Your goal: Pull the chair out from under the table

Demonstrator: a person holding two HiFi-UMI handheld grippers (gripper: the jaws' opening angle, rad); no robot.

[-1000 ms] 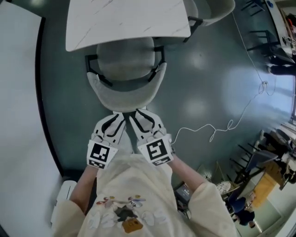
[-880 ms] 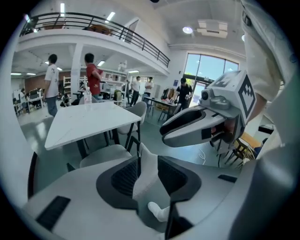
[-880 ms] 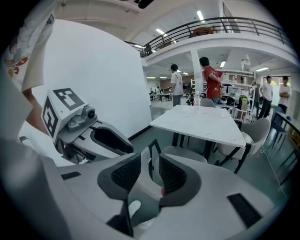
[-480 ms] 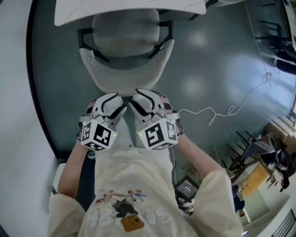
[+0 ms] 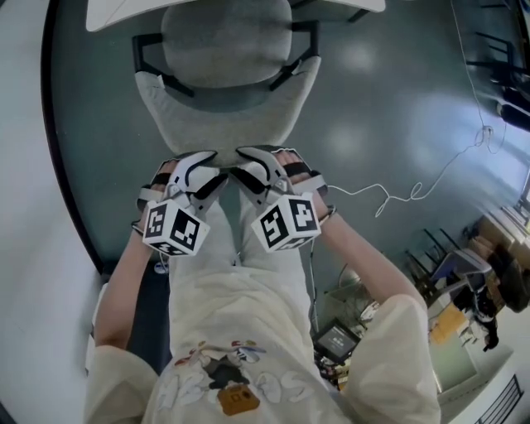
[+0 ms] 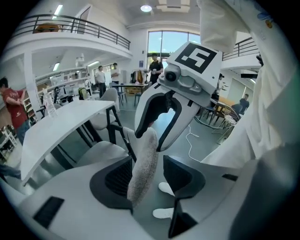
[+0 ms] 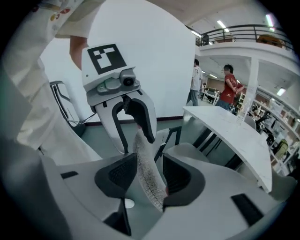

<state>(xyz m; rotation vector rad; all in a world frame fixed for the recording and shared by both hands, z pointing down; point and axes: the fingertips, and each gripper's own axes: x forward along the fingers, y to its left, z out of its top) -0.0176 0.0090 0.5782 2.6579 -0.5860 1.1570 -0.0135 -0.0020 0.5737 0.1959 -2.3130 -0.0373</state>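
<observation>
Left gripper point(image 6: 149, 176) and right gripper point(image 7: 150, 176) have just spread their jaws, each loosely straddling the chair point(image 5: 224, 124) backrest's top edge; its seat sits ahead, partly under the table point(image 5: 124, 12).

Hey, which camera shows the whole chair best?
The head view: the chair from above, curved backrest included, front under the table. The gripper views show only the backrest's top edge between the tongs of the left gripper and right gripper, which have just been opening.

Glossy teal floor point(image 5: 389, 91); railed mezzanine point(image 6: 70, 23)
</observation>
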